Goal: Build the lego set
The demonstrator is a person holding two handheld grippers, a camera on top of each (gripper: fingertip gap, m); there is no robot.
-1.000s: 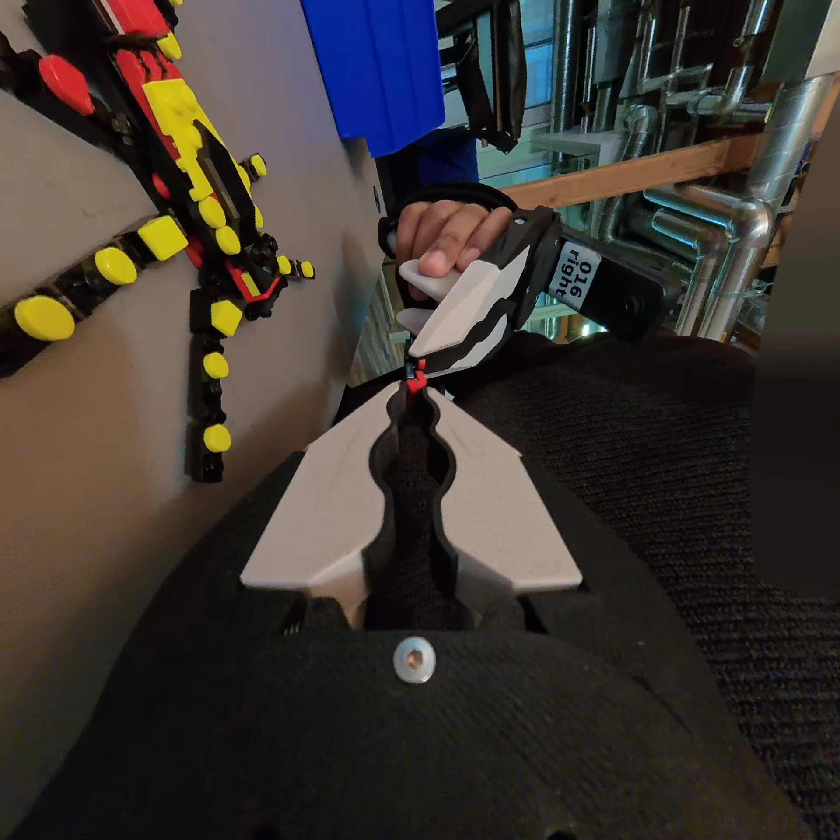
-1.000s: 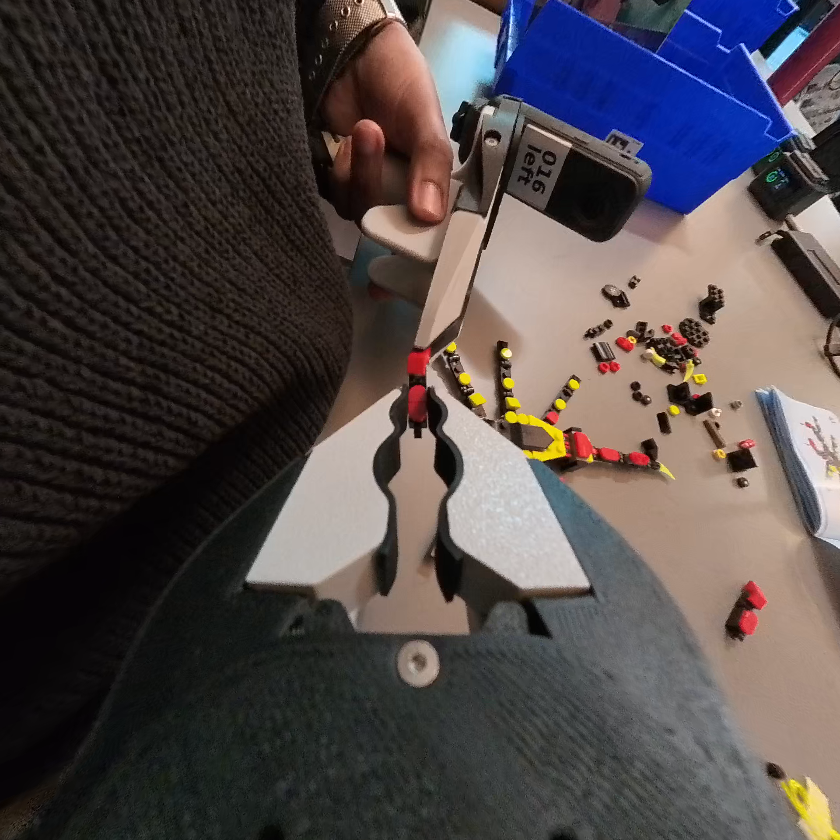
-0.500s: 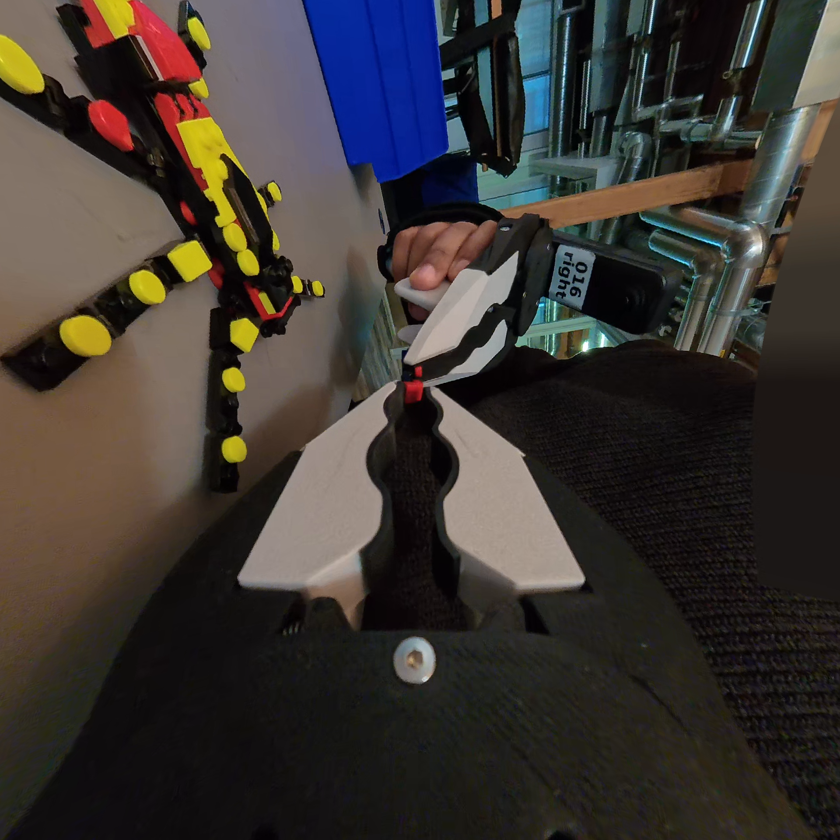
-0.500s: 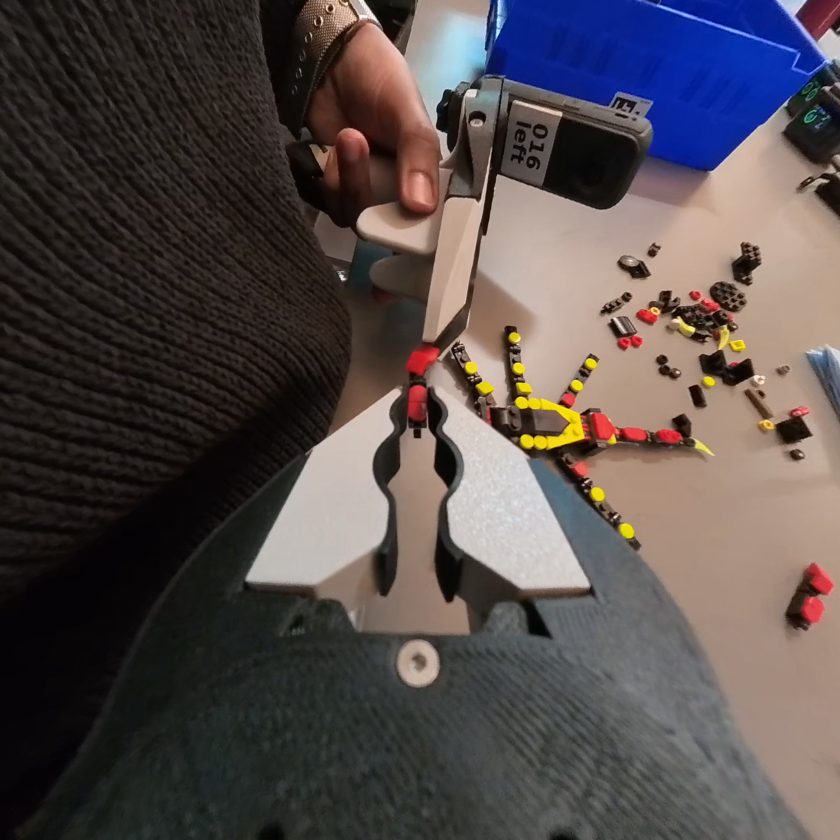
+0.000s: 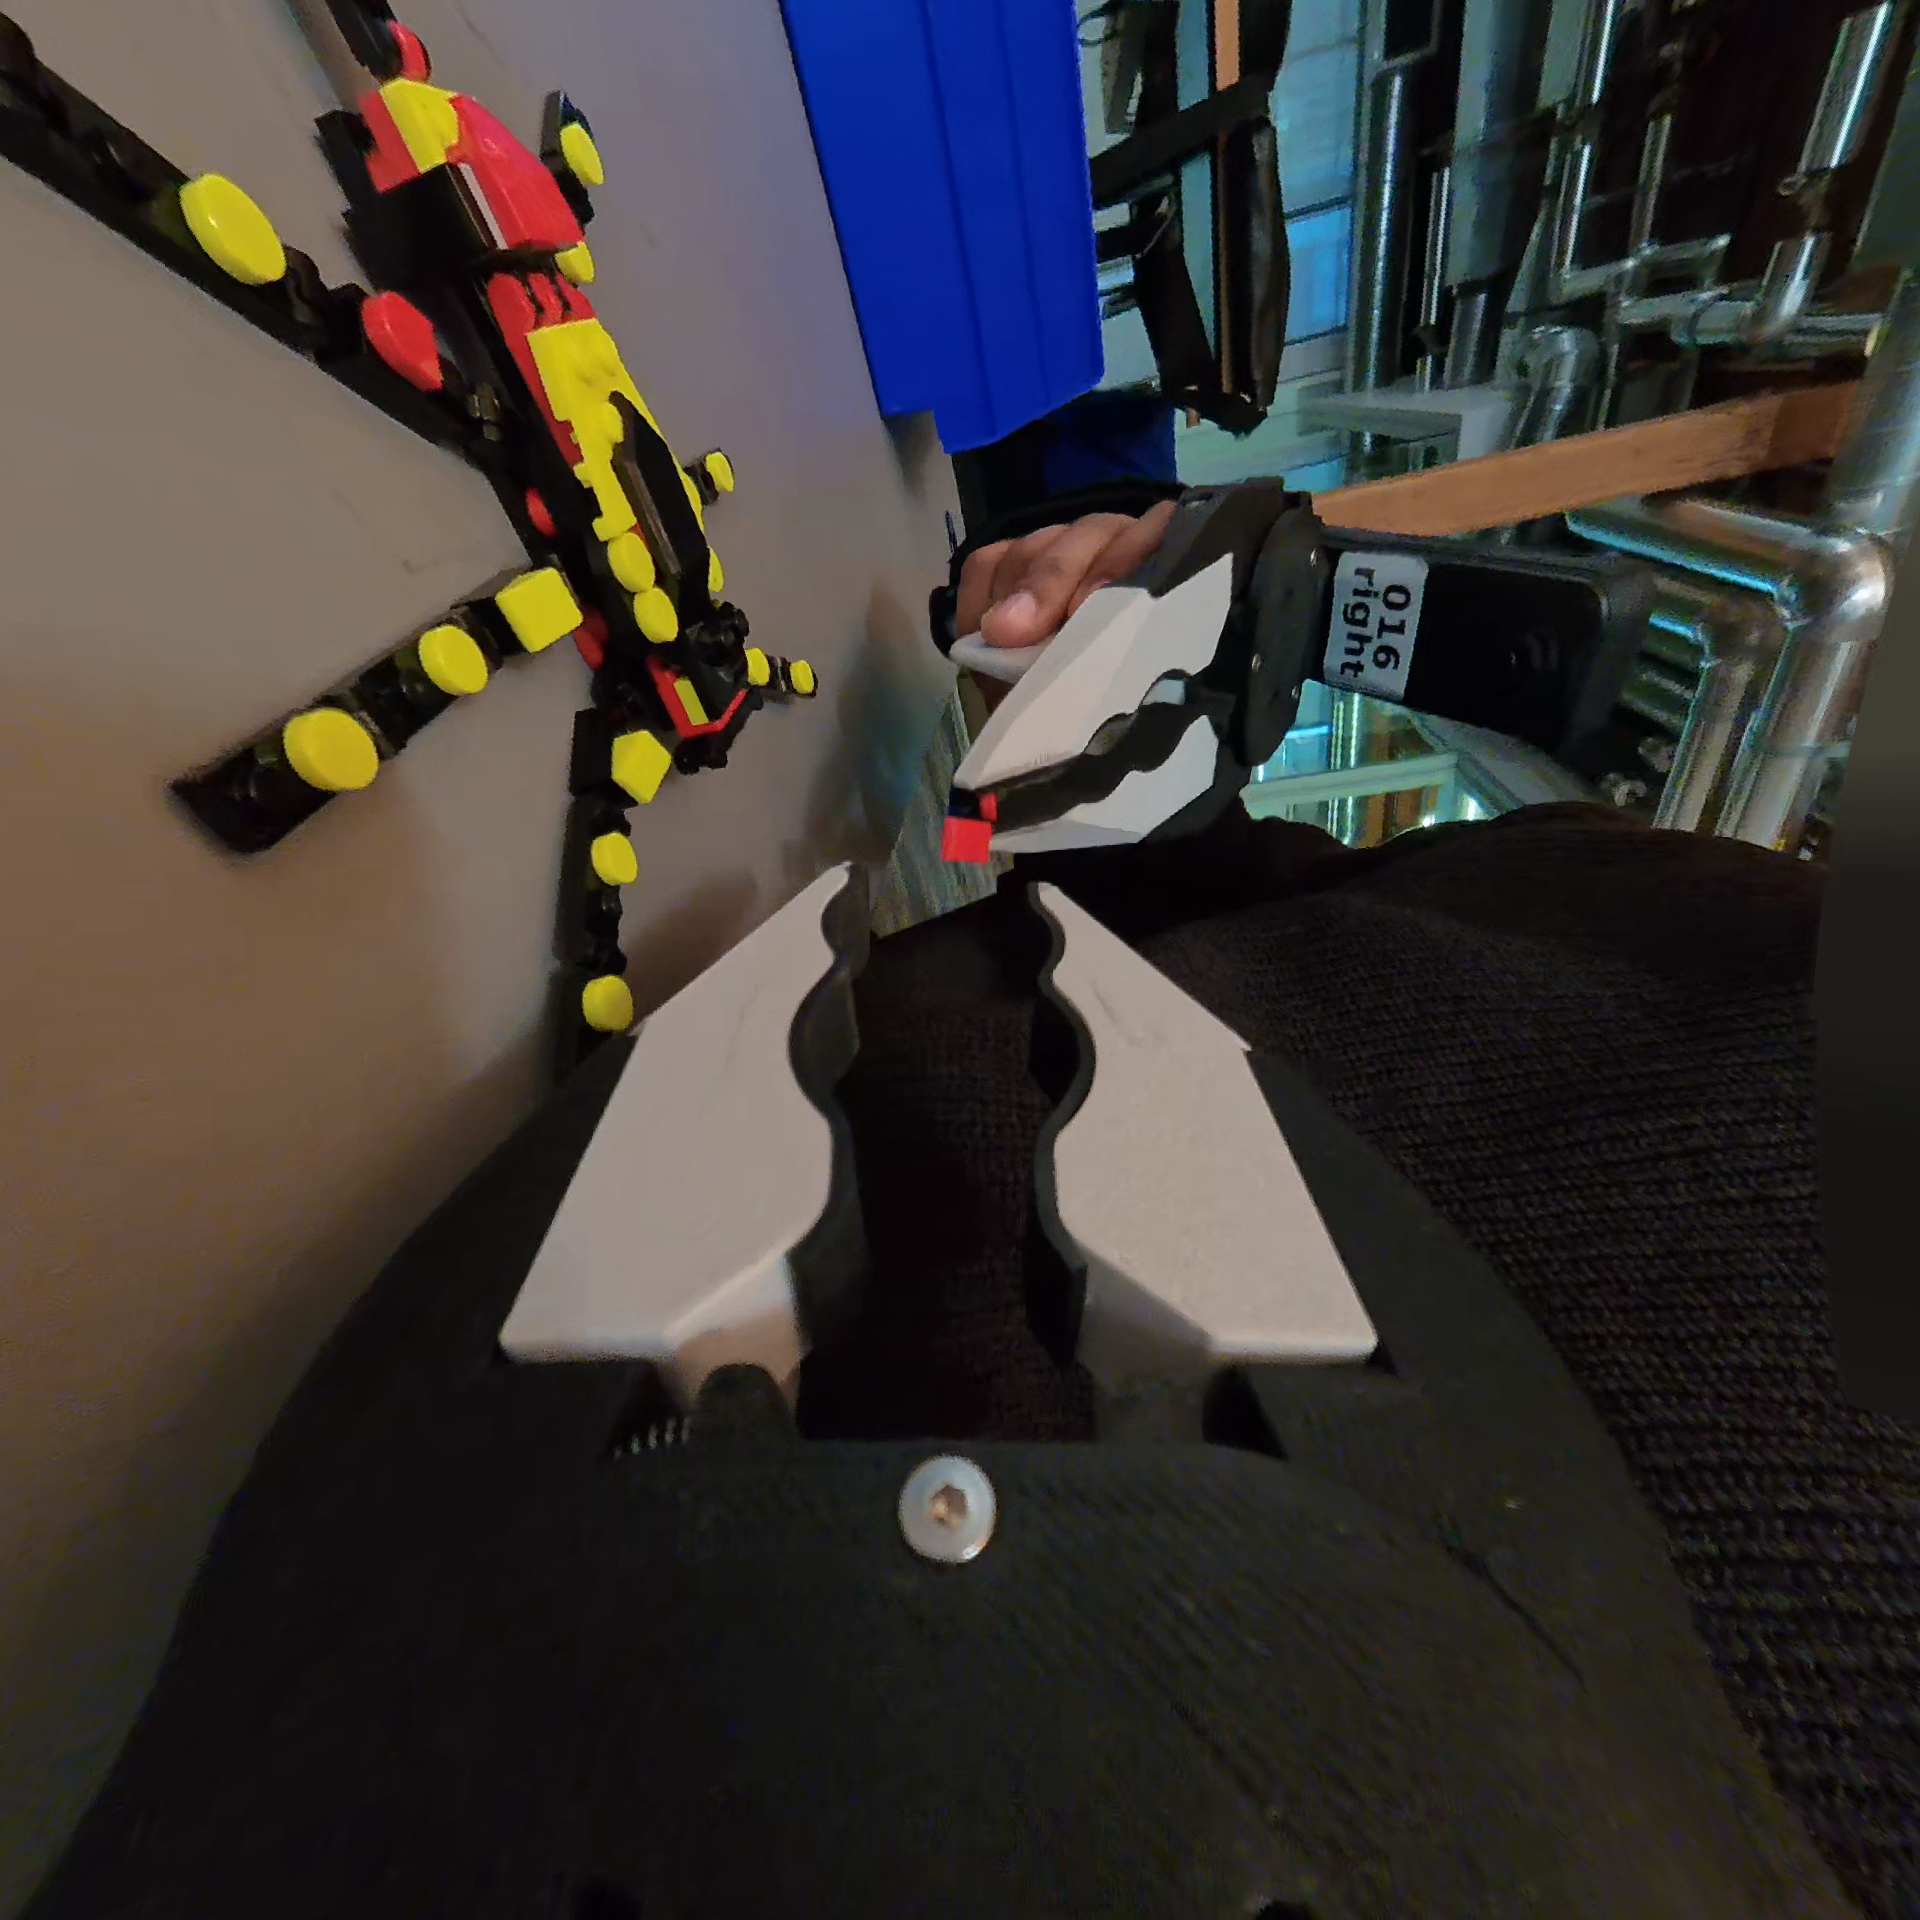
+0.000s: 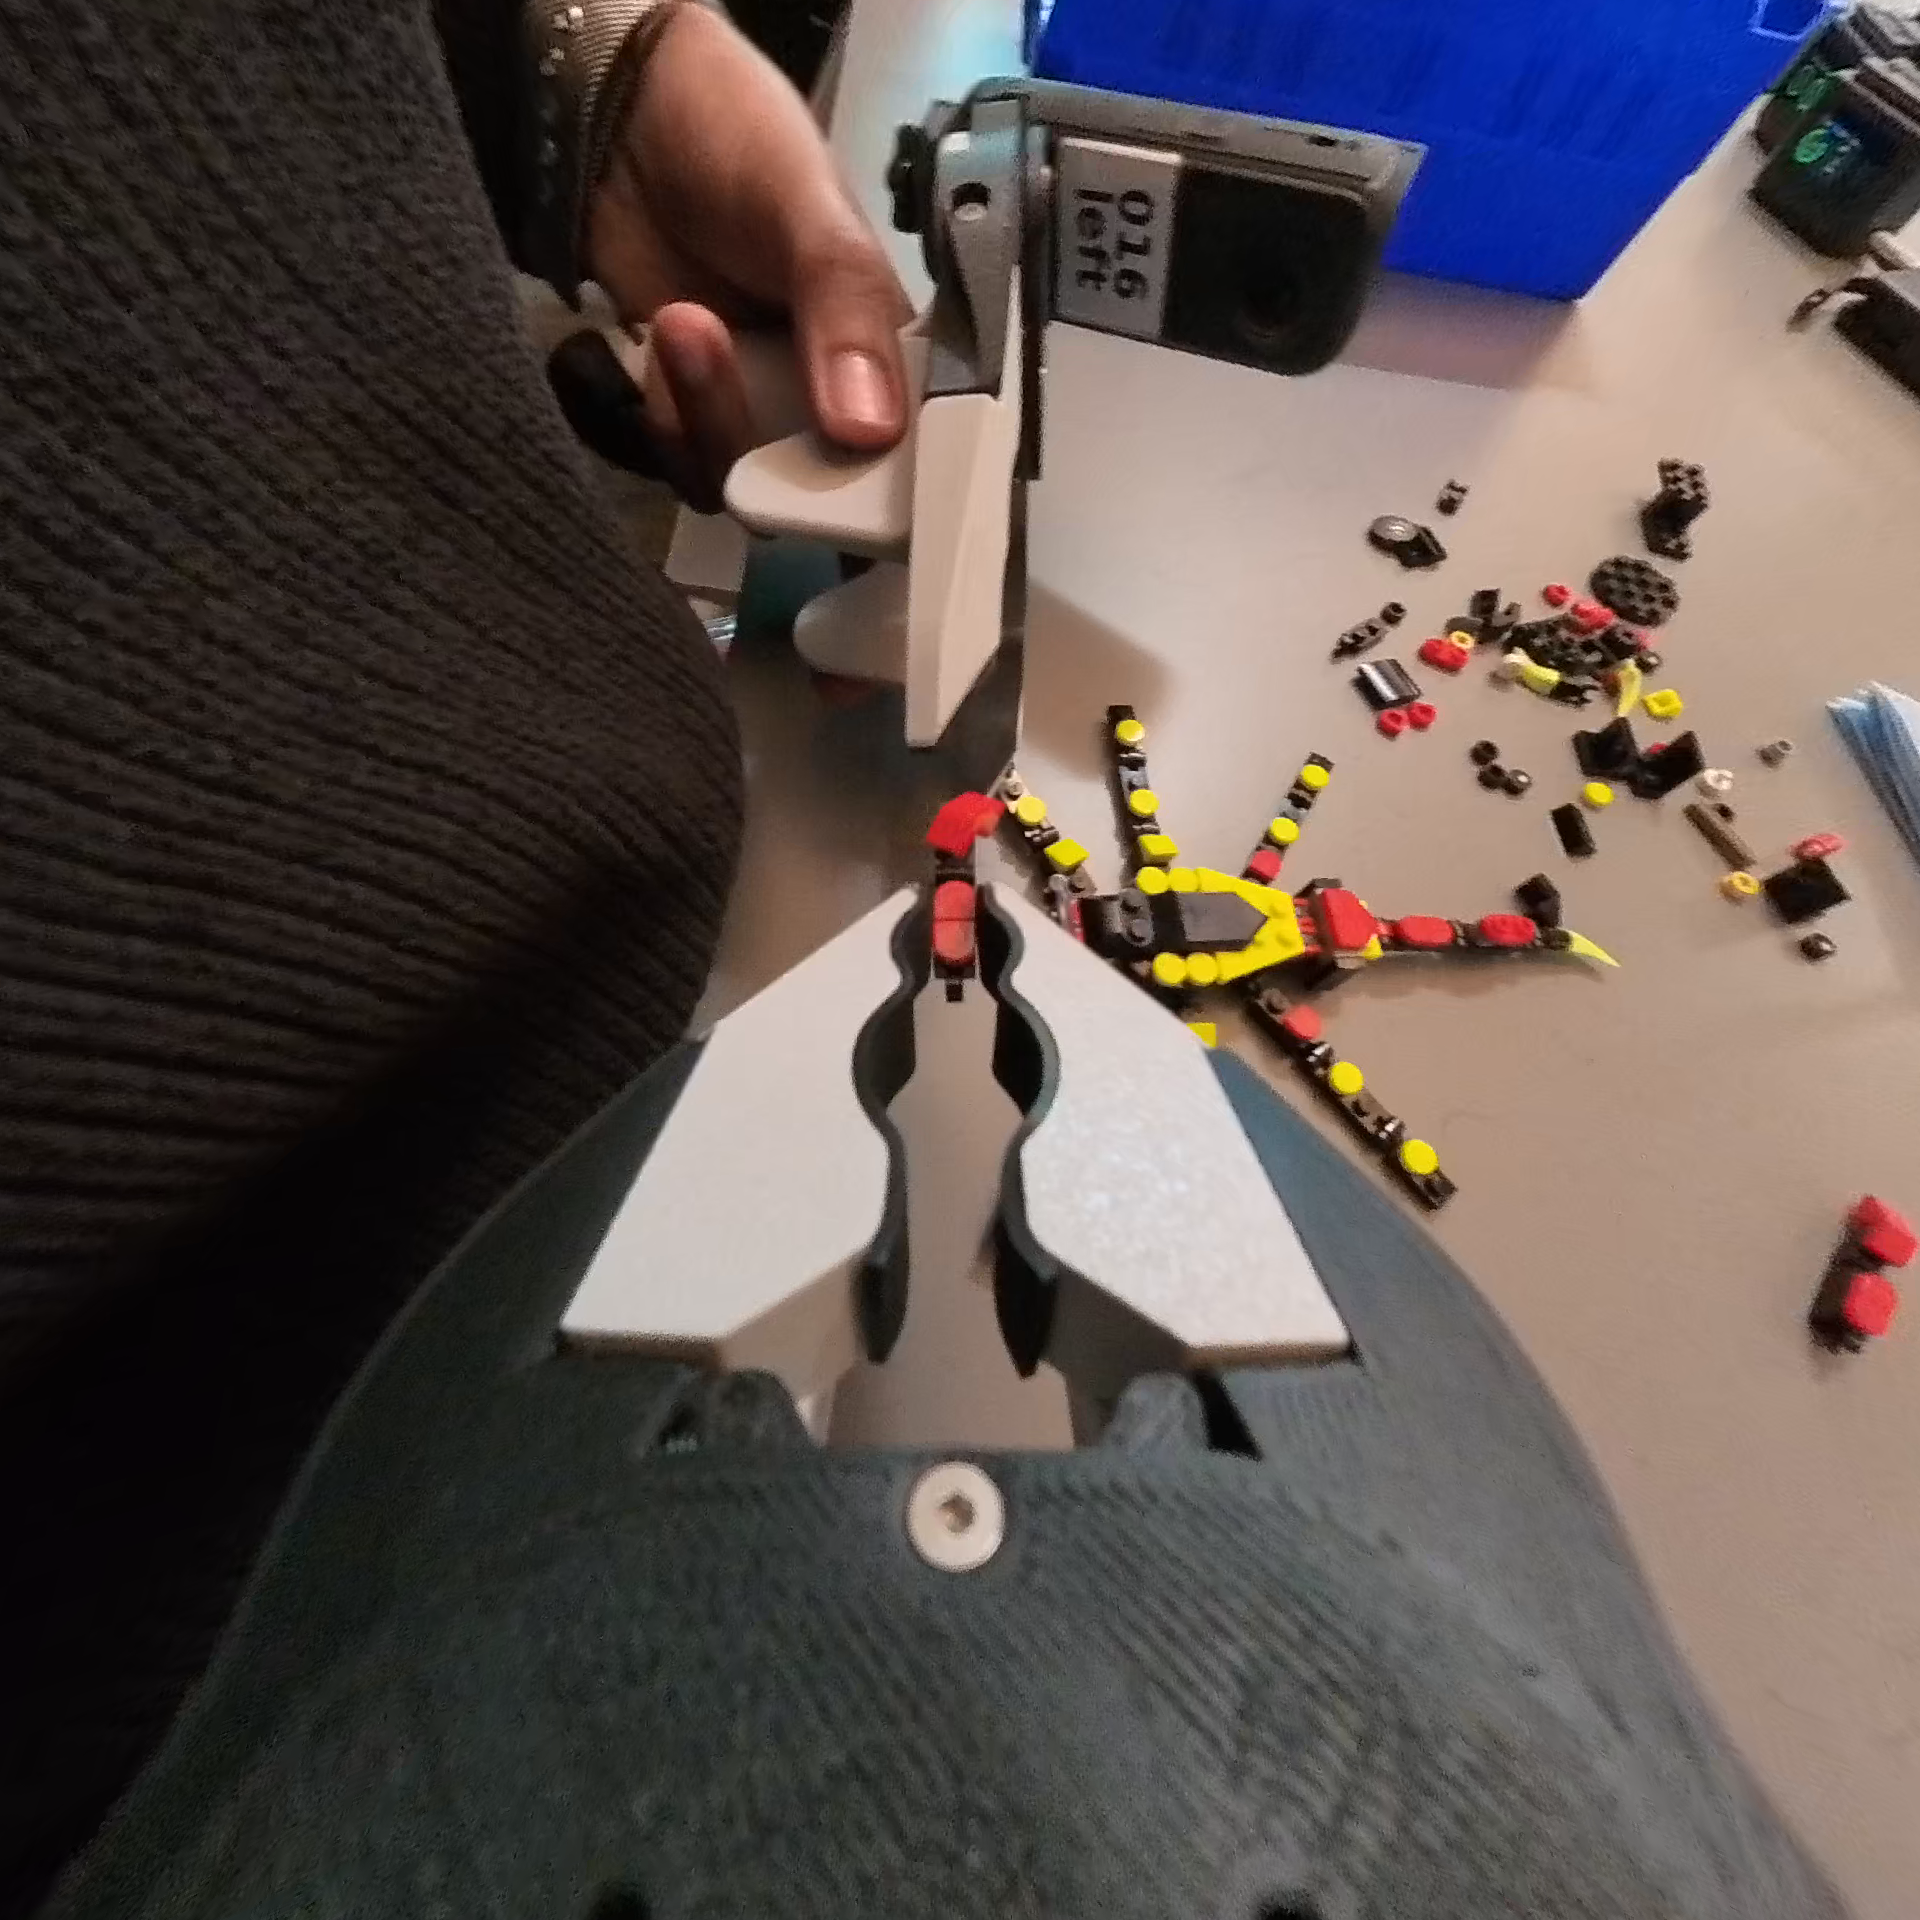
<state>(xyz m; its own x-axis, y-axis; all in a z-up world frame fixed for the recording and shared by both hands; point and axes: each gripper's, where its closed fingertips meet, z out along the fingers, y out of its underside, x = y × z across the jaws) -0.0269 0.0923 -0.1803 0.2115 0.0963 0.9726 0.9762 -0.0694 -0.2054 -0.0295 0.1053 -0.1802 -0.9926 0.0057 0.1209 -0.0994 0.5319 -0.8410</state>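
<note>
My right gripper [image 6: 951, 920] is shut on a small red and black lego piece [image 6: 954, 914] with a red brick on its far end [image 6: 961, 821]. It holds the piece in the air beside the person's dark sweater. In the left wrist view, the same piece [image 5: 966, 834] sticks out of the right gripper [image 5: 982, 810]. My left gripper [image 5: 940, 899] is open and empty just below that piece, not touching it. In the right wrist view, the left gripper [image 6: 935, 727] hangs just above the piece. The red, yellow and black lego model [image 6: 1226, 925] lies flat on the grey table [image 6: 1195, 499], and it also shows in the left wrist view [image 5: 582, 468].
Several loose small lego parts [image 6: 1558, 665] lie scattered beyond the model. A red and black piece [image 6: 1860, 1278] lies alone at the right. A blue bin [image 6: 1455, 135] stands at the back. A booklet's edge [image 6: 1886, 748] shows at far right. The person's sweater [image 6: 312, 727] fills the left. My left and right fingertips are right by each other.
My left gripper was shut on the far end of the red piece. It has opened and drawn back a little. The piece stays in my right gripper.
</note>
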